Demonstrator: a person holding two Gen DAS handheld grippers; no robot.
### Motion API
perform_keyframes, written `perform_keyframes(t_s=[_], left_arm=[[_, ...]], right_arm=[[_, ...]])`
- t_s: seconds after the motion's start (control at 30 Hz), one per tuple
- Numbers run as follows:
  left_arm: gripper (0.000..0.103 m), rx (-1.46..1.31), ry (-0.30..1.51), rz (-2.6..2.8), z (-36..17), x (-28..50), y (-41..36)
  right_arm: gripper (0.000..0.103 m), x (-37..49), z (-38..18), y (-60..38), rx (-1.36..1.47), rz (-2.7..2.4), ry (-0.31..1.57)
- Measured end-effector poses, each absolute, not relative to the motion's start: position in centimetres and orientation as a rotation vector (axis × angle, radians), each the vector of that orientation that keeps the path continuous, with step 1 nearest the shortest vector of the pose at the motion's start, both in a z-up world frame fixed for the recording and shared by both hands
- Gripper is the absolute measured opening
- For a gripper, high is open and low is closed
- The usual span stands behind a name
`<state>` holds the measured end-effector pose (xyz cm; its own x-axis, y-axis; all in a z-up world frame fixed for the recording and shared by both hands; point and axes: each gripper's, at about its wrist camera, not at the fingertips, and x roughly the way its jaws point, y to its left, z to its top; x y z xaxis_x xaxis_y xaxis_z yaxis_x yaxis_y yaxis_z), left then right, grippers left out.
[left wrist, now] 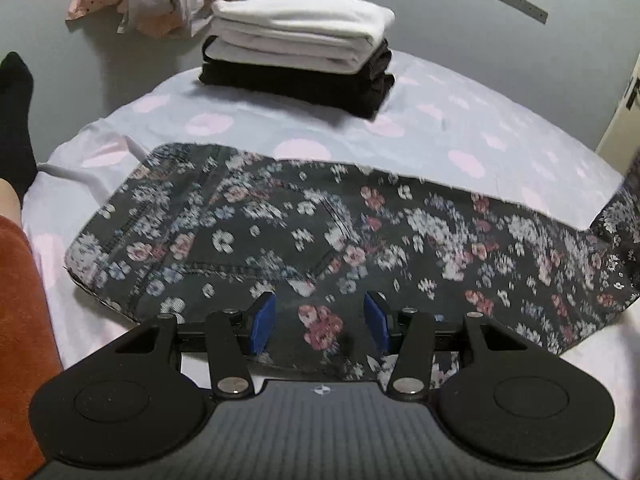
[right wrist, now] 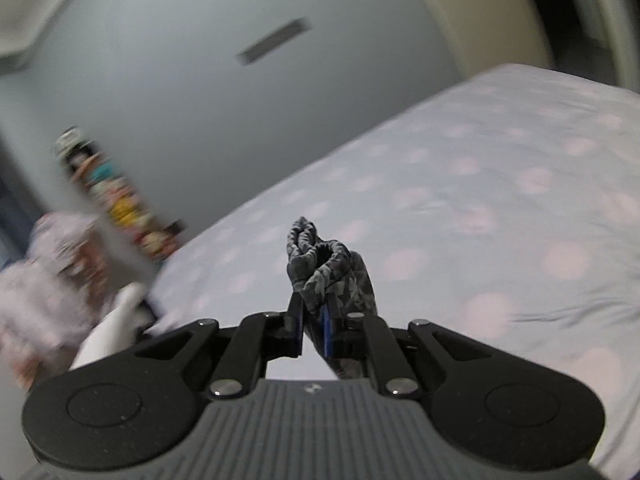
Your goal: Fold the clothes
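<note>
Right wrist view: right gripper (right wrist: pixel 314 312) jaws pinching floral trousers (left wrist: pixel 320 236); left gripper (left wrist: pixel 320 322) jaws spread above them on bed (left wrist: pixel 460 128).

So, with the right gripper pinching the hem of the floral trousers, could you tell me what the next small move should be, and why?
Probably carry the right gripper across towards the waist end to fold the floral trousers in half. It is shut on a bunched hem, while the rest lies flat on the bed sheet. The left gripper hovers open over the near edge and could press there.
</note>
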<state>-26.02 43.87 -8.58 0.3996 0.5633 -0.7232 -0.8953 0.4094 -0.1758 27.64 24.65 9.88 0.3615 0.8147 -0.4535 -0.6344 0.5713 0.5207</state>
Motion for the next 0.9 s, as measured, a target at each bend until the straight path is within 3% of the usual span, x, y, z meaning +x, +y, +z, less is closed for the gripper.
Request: perform_keyframes(t_s=[0.13, 0.3, 0.57, 0.9], left_arm=[[0.058, -0.665, 0.608, 0.998, -8.2, -27.5, 44.9], [0.061, -0.713, 0.599, 1.004, -8.4, -29.0, 46.3], [0.061, -0.772, 0.575, 1.001, -10.4, -30.6, 47.5], [0.061, -0.799, 0.576, 1.012, -11.0, -31.1, 48.0]], right_arm=[[0.011, 19.8, 12.0, 28.4, 0.199, 1.108, 0.729], [0.011, 9.3, 10.6, 32.6, 0.034, 1.288, 0.703], [0.011, -3.8, 1.4, 35.9, -0.310, 1.424, 0.664], [0.012, -10.9, -8.9, 36.9, -0.746, 1.486, 0.578]])
